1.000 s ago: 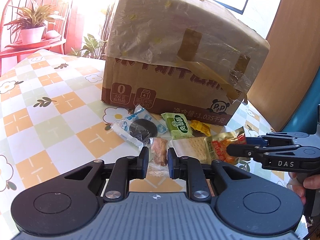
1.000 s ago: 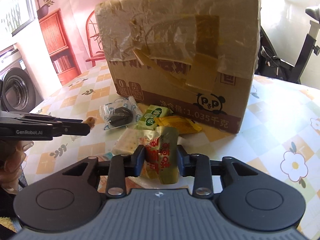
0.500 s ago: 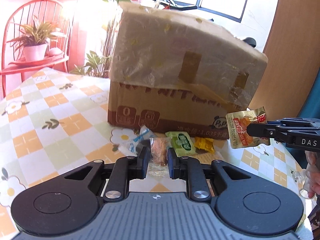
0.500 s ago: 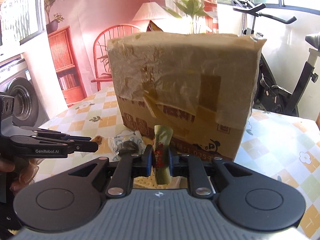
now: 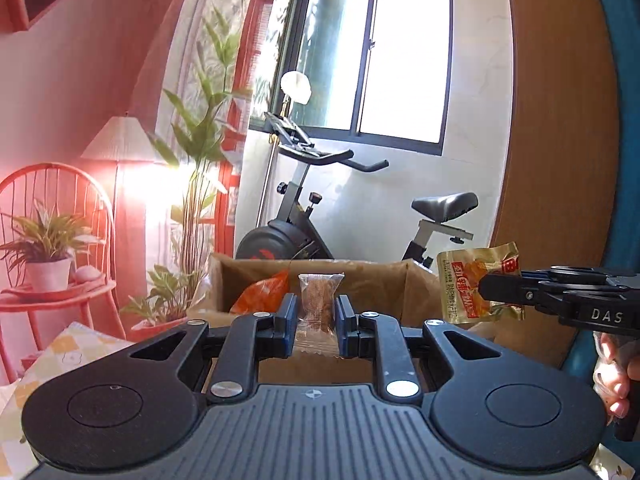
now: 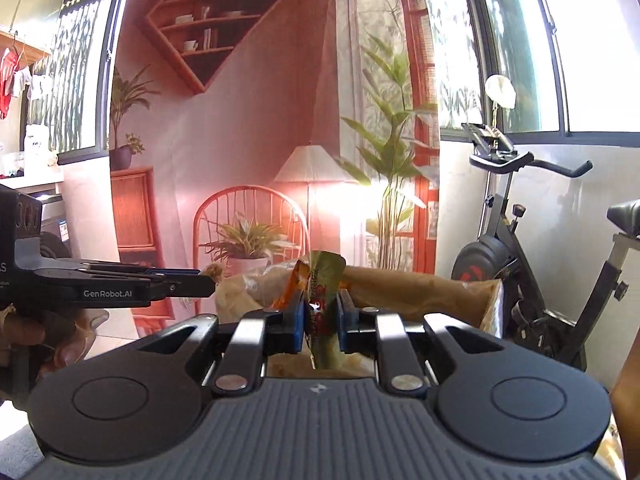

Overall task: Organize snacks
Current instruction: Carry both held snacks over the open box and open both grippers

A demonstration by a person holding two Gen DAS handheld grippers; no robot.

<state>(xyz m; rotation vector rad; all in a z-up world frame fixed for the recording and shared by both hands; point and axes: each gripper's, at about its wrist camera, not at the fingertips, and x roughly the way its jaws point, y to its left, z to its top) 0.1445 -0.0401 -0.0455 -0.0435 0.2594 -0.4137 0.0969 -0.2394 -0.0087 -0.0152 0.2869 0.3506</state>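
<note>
1. Room: pink wall w/ plants, lamp, red chair at left, exercise bike under the window; checkered tablecloth shows at lower left of left wrist view.
2. Nearest, left wrist view: left gripper clamped on a clear-wrapped brown snack. Pkt stands upright btwn the blue pads, top end poking above the fingertips, bottom seam below them.
3. Right wrist view: right gripper clamped on a gold snack packet. Pkt seen edge-on, upright, its top above the pads and a tail hanging below.
4. Same gold pkt in left view: red and orange print, pinched near its right edge by the right gripper coming in from the right; person's fingers on the handle at frame edge.
5. Just beyond both tongs: open cardboard box, rim abt level w/ the fingertips. Orange bag lies inside at left.
6. Both held pkts sit in front of / over the box's near edge; can't tell exactly which.
</note>
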